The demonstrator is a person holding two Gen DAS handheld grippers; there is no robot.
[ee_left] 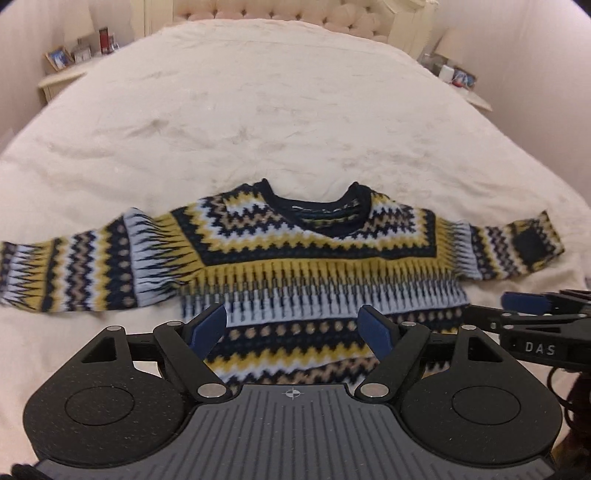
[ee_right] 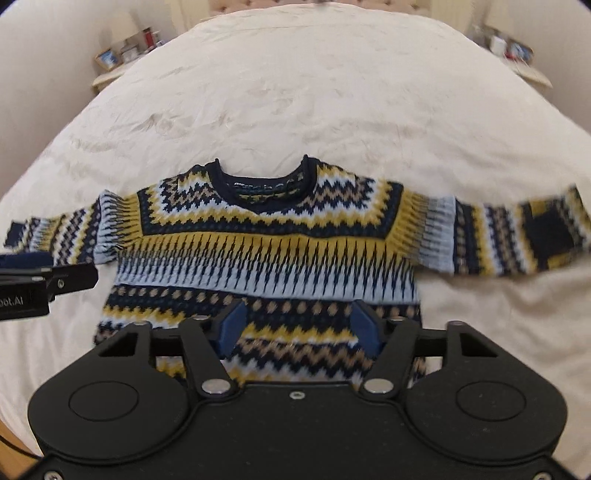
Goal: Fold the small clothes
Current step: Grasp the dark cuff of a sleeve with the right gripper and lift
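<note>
A small knitted sweater (ee_left: 295, 251) (ee_right: 266, 251) with navy, mustard, pale blue and tan zigzag bands lies flat on the bed, neck away from me and both sleeves spread out sideways. My left gripper (ee_left: 291, 325) stands open over the lower left of the body, its blue pads (ee_left: 210, 325) apart with only knit showing between them. My right gripper (ee_right: 298, 325) is open too, over the lower right of the body. Each gripper shows at the edge of the other's view: the right gripper (ee_left: 528, 306), the left gripper (ee_right: 26, 266). The hem is hidden behind the gripper bodies.
A cream bed cover (ee_left: 258, 110) (ee_right: 295, 92) spreads wide around the sweater. A tufted headboard (ee_left: 277, 11) stands at the far end. Bedside tables with small items sit at the far left (ee_left: 62, 62) and far right (ee_left: 458, 77).
</note>
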